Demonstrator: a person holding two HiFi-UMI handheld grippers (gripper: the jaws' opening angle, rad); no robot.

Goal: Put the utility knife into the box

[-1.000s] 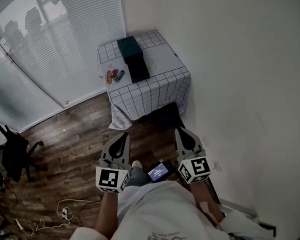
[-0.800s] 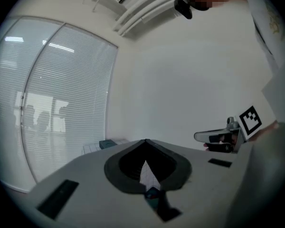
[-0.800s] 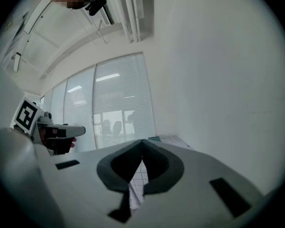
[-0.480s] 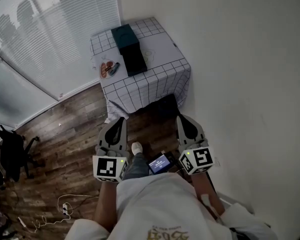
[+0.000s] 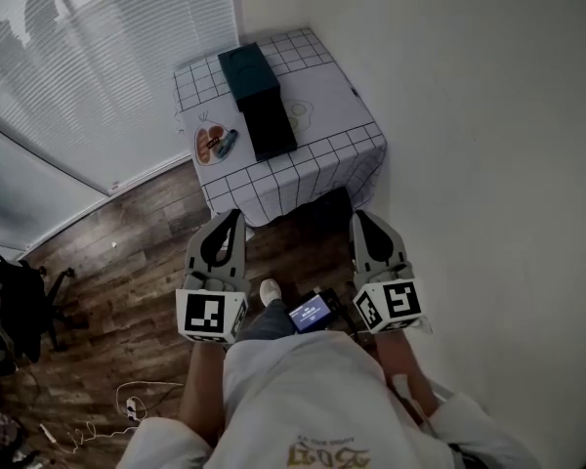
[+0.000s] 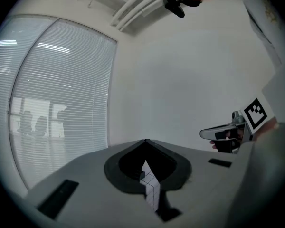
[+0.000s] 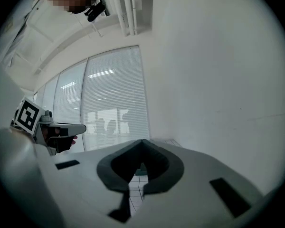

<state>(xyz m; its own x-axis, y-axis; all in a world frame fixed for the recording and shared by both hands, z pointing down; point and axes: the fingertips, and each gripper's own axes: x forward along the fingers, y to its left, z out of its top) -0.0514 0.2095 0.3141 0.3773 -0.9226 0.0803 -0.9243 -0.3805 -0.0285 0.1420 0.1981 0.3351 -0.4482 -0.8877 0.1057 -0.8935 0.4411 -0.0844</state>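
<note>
You've moved both tongs closer to the table (image 5: 330, 115). Left tongs (image 5: 237, 214) & right tongs (image 5: 357, 216): jaws closed, nothing held. Knife (image 5: 220, 146) sits by table's left edge, just beside the box (image 5: 261, 104).

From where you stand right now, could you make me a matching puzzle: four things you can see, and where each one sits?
Things: 1 teal box; 2 plate; 3 black chair; 4 lit screen.
Places: A on the floor, far left; B left edge of the table; C at the person's waist; D table's far end, by the blinds.
Pairs: 1-D, 2-B, 3-A, 4-C.
</note>
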